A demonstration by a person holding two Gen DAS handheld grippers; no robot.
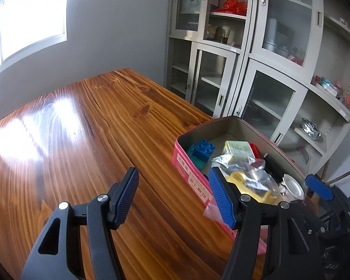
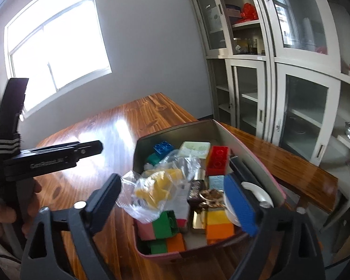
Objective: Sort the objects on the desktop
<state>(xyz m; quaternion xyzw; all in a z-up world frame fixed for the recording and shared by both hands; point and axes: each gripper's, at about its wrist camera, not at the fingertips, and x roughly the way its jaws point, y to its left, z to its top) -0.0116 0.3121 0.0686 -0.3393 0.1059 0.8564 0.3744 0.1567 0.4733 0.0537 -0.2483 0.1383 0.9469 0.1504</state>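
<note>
Blue-padded right hand-held gripper (image 2: 177, 200) wide open, empty.

Little can be read. The pink tin (image 1: 193, 175) has a pale label strip along its outer long wall, printed with red characters, too blurred and steeply angled to make out. In the right wrist view the left gripper's black body (image 2: 51, 157) bears a pale embossed brand word along its side, smeared beyond reading. A pale green card (image 2: 194, 148) inside the tin near its far wall shows fine print, too small to read. At the lower right edge of the left wrist view, the right gripper's body (image 1: 333, 266) carries a few pale letters, cut off.
</note>
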